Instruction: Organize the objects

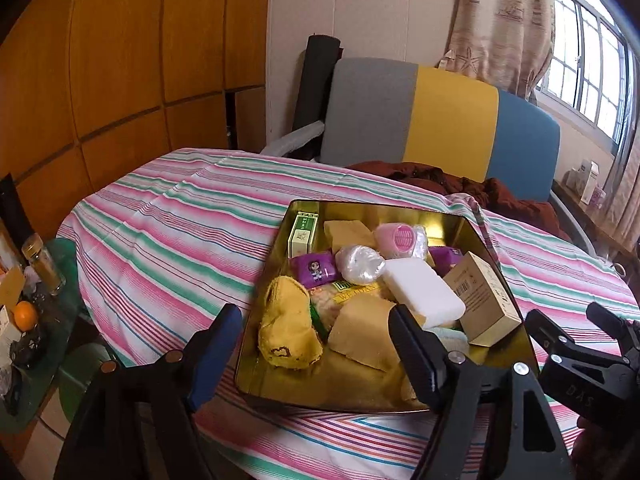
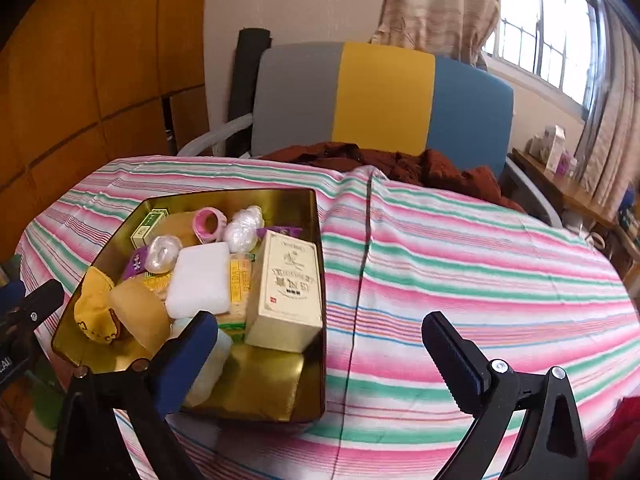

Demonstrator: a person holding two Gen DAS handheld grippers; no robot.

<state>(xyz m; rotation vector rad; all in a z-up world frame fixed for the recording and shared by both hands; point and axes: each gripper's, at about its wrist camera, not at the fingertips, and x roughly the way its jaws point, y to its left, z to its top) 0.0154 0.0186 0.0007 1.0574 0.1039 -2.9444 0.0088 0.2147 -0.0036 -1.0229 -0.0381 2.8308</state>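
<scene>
Both sets of jaws are hanging wide apart, gripping nothing: the left gripper (image 1: 316, 340) is hovering over the gold tin's (image 1: 276, 240) near edge, the right gripper (image 2: 320, 344) at the tin's 3 o'clock side over the striped tablecloth (image 2: 480, 260). Everything's sitting piled in the tin. The yellow packet (image 1: 352, 294) is showing "WEIDAN"-ish lettering, half buried. The cream box's (image 2: 286, 288) print is too blurry to read. The white foam block (image 2: 199, 282) is covering stuff underneath.

Left gripper (image 1: 316, 344): black frame, blue finger pads (image 1: 212, 356), copper and silver screws. Right gripper (image 2: 320, 356): same black frame, ribbed blue pads (image 2: 460, 360), silver screws; white lettering, lower right of the left wrist view.
</scene>
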